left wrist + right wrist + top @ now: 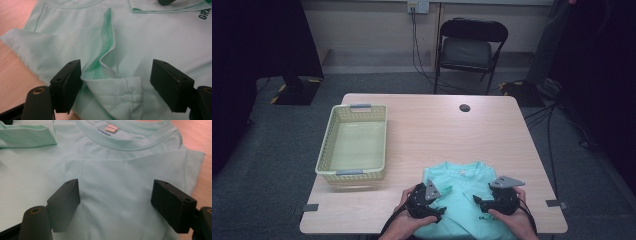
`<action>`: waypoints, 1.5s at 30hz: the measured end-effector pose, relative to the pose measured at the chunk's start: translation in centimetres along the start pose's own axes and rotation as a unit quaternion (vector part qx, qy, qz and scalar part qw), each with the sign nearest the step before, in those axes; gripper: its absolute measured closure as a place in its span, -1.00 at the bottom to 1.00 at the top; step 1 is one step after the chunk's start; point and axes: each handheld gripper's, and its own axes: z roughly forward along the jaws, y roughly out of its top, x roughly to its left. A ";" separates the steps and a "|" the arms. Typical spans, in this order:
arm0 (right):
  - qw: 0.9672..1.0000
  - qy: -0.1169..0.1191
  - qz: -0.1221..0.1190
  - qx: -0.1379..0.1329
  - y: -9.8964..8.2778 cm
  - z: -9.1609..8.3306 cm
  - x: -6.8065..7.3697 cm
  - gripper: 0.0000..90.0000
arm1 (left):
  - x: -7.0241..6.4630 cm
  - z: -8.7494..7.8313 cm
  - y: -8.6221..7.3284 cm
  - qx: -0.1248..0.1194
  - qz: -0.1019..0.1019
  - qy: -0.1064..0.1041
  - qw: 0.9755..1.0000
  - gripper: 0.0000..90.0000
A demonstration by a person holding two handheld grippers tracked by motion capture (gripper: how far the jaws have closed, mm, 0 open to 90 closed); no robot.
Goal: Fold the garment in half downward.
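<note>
Where the light wooden table (427,125) meets the person's edge, a mint-green cotton T-shirt (462,190) lies flat, collar away from the person, well right of the pale yellow perforated plastic basket (354,142). The left gripper (438,192) stands released over a folded sleeve hem (117,93). The right gripper (482,197) likewise stands released, jaws wide astride the folded-in right sleeve (115,195).

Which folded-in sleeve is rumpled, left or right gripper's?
The sleeve between the left gripper's open jaws: it stands up in a ridge. The sleeve at the right gripper lies flat.
</note>
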 end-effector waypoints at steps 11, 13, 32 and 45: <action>1.000 0.004 -0.001 0.005 -0.2 -0.3 0.6 -0.51 | -0.1 -0.6 -0.3 0.014 0.023 -0.030 0.999 -0.53; 1.000 0.004 0.000 0.008 -0.1 -0.3 0.6 -0.51 | 0.1 -0.7 -0.2 0.018 0.017 -0.039 0.999 -0.55; 0.999 0.004 0.018 -0.038 1.8 -2.7 -2.2 -0.30 | 4.0 -3.7 2.6 -0.036 -0.050 -0.012 0.998 -0.54; 0.998 0.003 0.028 -0.048 3.6 -2.6 -5.5 -0.15 | 6.5 -1.3 2.8 -0.034 -0.067 0.026 0.997 -0.55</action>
